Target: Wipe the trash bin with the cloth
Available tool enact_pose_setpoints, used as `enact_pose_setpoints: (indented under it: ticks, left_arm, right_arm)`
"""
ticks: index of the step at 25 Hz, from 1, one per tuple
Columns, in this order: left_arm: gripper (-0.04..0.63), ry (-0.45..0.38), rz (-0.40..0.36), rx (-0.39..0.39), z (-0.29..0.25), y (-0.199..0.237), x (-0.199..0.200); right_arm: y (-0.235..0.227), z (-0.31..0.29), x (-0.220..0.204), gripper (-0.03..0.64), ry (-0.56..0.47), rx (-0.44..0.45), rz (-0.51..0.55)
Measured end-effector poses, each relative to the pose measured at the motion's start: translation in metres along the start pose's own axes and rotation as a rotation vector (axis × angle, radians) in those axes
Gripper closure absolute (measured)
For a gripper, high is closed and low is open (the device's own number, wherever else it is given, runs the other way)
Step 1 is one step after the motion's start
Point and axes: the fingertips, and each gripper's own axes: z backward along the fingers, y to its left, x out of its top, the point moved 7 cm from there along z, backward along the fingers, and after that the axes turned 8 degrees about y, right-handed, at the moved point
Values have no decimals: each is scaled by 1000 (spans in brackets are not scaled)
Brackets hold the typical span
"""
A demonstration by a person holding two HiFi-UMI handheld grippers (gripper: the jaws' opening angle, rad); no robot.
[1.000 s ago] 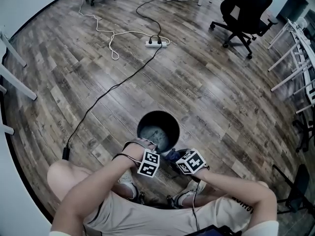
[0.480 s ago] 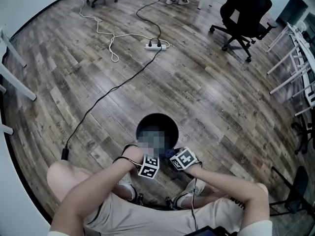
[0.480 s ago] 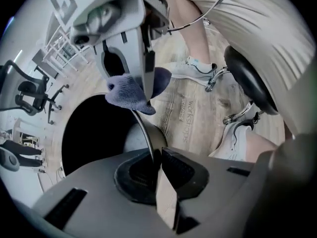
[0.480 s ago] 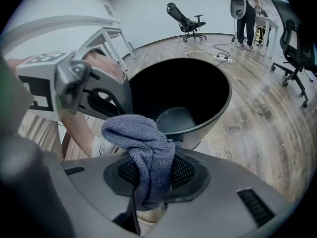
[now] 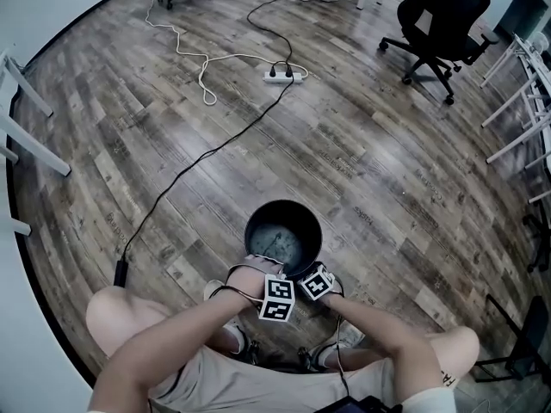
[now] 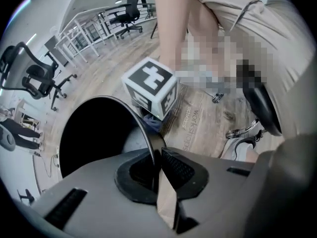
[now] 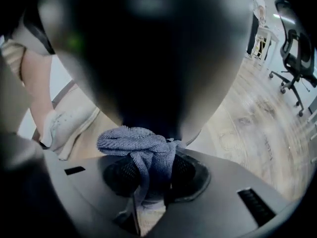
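Left gripper (image 6: pixel 157 158) has just been closing, and its jaws are now pinching the near rim of the bin (image 5: pixel 283 202), which is standing upright on the floor (image 5: pixel 370 144). Just to its right, the right gripper (image 7: pixel 148 168) is clamping the cloth (image 7: pixel 132 142) and holding it against the bin's near outer wall.
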Motion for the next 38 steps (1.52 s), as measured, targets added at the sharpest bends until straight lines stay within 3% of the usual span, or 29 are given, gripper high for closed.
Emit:
enact_pose_setpoints:
  ticks: [2,8,14,22,25,30,36,38]
  left_arm:
    - [558,-5,9,1,0,1,2]
    - [557,-4,35,15,-1,4,0]
    - [556,-12,-24,24,-4,2,3]
    - [496,-66,-110,41,18,7,2]
    - [488,-30,-146,30,21,6,-8]
    - [486,107,-239,35,3,-6,-31]
    - [496,105,-220,27,-3,-6,-31]
    - [549,93,-194,24,-2,-5,-29]
  right_arm:
    - [-3,-23,-4,511,17,-27,31]
    - [-12,-49,-7,509,-8,40,-44]
    - [-16,-20,-14,509,10,58,77]
    - [-9,55,5,509,7,84,61]
    - [4,90,13,511,34,55,79]
    - [31,138,5,511,34,91,152]
    - [45,163,32,509,-57,115,108]
    - [46,157,40,511,-56,133,88]
